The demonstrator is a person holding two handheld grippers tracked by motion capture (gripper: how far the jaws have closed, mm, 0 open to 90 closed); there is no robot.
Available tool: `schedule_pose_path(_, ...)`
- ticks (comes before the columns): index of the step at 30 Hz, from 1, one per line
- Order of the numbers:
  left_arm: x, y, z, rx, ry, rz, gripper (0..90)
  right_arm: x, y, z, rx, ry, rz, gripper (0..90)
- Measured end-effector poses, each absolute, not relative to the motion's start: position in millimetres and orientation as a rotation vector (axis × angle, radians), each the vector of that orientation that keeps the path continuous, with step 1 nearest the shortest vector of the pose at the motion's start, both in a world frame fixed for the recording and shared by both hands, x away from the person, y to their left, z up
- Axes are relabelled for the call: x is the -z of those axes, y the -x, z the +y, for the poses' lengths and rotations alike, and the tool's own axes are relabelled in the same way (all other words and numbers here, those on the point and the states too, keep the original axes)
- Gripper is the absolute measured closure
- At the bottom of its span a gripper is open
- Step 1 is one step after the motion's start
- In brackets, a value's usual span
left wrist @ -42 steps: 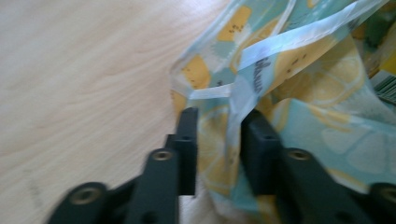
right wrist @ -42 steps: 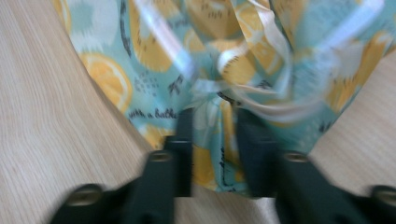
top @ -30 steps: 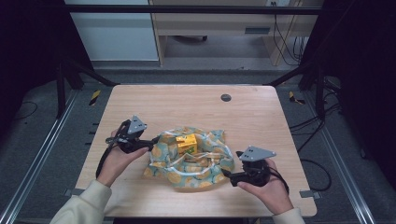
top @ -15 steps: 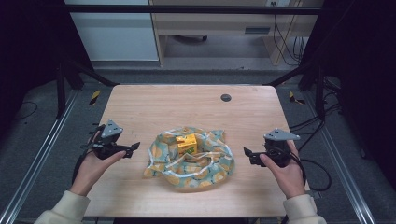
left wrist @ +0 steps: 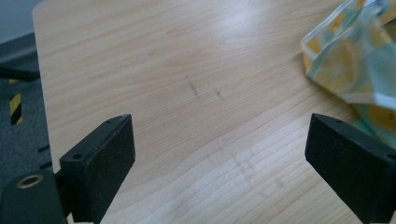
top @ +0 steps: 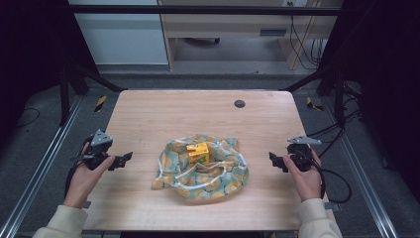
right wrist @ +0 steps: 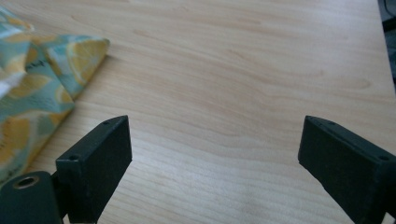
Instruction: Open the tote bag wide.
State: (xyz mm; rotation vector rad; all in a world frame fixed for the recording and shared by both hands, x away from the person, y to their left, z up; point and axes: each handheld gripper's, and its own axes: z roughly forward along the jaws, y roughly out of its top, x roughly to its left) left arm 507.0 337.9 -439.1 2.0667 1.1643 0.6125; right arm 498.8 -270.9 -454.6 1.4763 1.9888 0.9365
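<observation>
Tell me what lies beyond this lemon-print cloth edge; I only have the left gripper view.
Observer: The cloth is a crumpled heap at the table's middle, with a small yellow box sitting on top.
Operator: Report the other gripper.
Observer: The right gripper is held at the table's right edge, jaws open, apart from the cloth.
Operator: Say where mine sits.
Observer: The left gripper is at the left edge, jaws open, also clear of the cloth.
</observation>
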Motion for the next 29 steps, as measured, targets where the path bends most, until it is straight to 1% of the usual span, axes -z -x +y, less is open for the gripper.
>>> schedule_pose_path(4,447.8,-510.2,346.1,-0.6,-2.071,1.238,8.0,472.1,-500.2,-280.3,-0.901,-1.55,1.985,10.5)
schedule_pose_path(11,464.1,-510.9,348.2,-0.58,-2.13,1.27,8.0,481.3,-494.7,-285.8,-0.884,-1.588,1.984,10.7)
schedule_pose_path(22,475.4,-505.9,348.3,-0.605,-2.136,1.256,8.0,487.9,-480.9,-282.0,-0.871,-1.555,1.995,10.3)
schedule_pose_path(26,478.8,-501.6,343.3,-0.627,-2.174,1.235,8.0,490.2,-467.5,-274.0,-0.871,-1.515,2.026,10.2)
schedule_pose_path(29,478.7,-499.9,341.0,-0.645,-2.193,1.219,7.9,489.8,-464.0,-270.9,-0.859,-1.504,2.035,10.1)
